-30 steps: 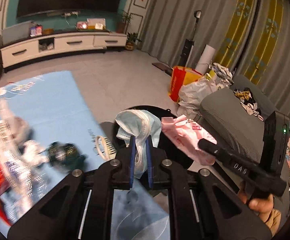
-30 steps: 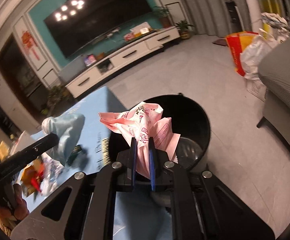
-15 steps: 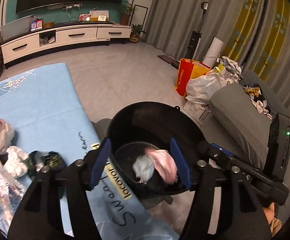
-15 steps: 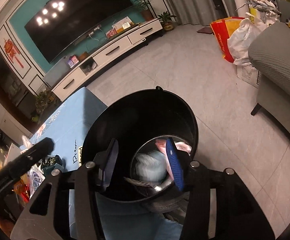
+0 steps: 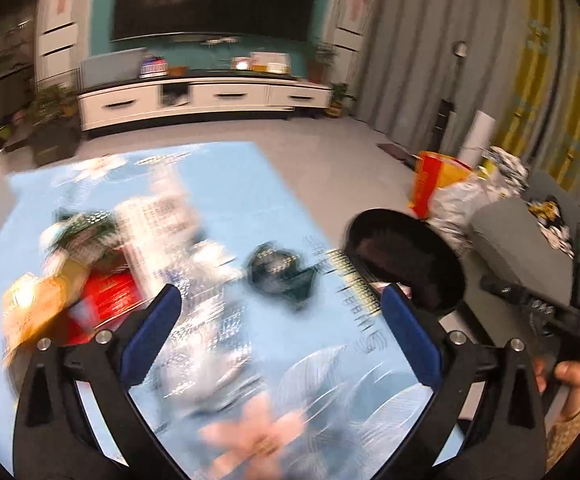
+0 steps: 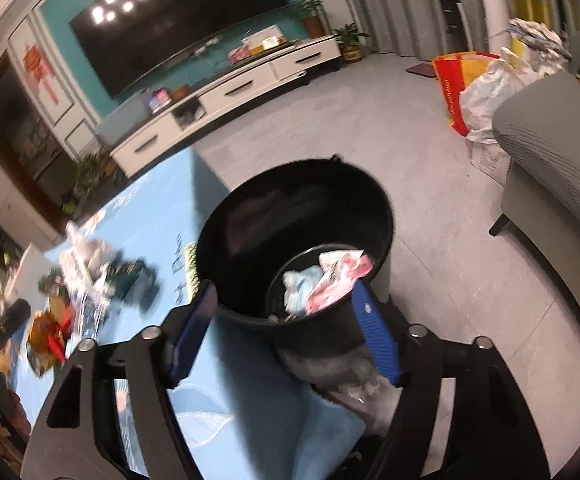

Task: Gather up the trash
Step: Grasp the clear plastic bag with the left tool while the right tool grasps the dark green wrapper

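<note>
A black bin (image 6: 294,216) stands on the floor by the corner of the light blue tablecloth (image 6: 158,220). In its bottom lie a pale blue face mask (image 6: 299,285) and a pink printed wrapper (image 6: 340,276). My right gripper (image 6: 284,322) hangs over the bin's near rim, its jaws opening with nothing held between them. My left gripper (image 5: 280,328) is over the blue tablecloth (image 5: 226,184), its jaws opening wide and empty. Ahead of it, blurred, lie a dark crumpled wrapper (image 5: 280,272), clear plastic packaging (image 5: 170,216) and red and orange packets (image 5: 102,292). The bin (image 5: 406,256) sits to the right.
A grey sofa (image 6: 562,152) stands at the right, with a white plastic bag (image 6: 486,96) and a red-and-yellow bag (image 6: 452,80) beside it. A white TV cabinet (image 5: 202,100) runs along the far wall. A person's hand (image 5: 570,380) holds the other gripper's handle.
Both grippers opened and let the mask and the pink wrapper fall into the bin. The left gripper then swung left from over the bin to over the table's trash.
</note>
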`<state>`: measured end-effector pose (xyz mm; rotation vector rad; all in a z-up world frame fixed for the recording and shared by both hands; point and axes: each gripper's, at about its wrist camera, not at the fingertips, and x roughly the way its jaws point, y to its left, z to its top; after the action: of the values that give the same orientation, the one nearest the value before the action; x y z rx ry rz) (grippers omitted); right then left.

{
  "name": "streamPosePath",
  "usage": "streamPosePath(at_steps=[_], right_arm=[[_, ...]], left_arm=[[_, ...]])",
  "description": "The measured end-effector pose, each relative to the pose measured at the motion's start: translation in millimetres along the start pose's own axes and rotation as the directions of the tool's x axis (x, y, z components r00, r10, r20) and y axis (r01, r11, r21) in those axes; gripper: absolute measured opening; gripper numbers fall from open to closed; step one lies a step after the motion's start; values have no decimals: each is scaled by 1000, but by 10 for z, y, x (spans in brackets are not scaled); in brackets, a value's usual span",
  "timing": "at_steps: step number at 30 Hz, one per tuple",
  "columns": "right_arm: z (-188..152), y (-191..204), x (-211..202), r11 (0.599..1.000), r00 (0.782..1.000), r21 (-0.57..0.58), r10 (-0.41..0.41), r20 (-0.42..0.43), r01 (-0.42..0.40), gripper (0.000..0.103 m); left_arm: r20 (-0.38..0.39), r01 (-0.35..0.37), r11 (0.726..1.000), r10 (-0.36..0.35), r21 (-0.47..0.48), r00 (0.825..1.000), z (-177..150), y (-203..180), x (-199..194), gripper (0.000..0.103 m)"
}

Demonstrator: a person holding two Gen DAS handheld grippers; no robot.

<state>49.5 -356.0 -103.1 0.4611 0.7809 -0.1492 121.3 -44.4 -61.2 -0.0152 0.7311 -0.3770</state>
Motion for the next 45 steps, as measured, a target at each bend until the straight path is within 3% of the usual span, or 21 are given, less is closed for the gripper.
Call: streamPosePath(at_steps=[5,9,13,16,19,24,30,42,45], right_arm=[[-189,337,89,998,994,-56,32,-105,-38,81],[-387,703,246,987,972,-111,88,-216,-114,86],[-513,1059,331,971,957,-180,102,-273,-155,91],[-529,1239,350,962,956,-218,101,-274,-164,100],[-506,1334,359,957,957,-231,109,-268,-174,100],[-408,1398,427,954,960,-235,123,-251,-184,100],[-287,1451,580,955,958,-218,145,-245,-201,100],[-29,1590,1054,947,948,-195,204,-245,-254,100],[-4,1624,1169,947,947,-195,206,-247,-257,100]], left_arm=[[-49,-70,995,66,-70,997,-356,486,-260,100],[-99,-67,991,56,-112,993,-664,692,-341,100],[-102,-61,989,47,-134,994,-756,751,-397,100],[-70,-27,990,17,-142,997,-739,744,-445,100],[-49,-34,993,29,-114,998,-690,692,-433,100],[-47,10,993,-15,-114,999,-623,662,-274,100],[-118,37,996,-47,-82,992,-531,584,29,100],[-166,28,996,-43,-90,985,-401,640,491,100],[-172,25,996,-40,-89,984,-373,666,555,93]])
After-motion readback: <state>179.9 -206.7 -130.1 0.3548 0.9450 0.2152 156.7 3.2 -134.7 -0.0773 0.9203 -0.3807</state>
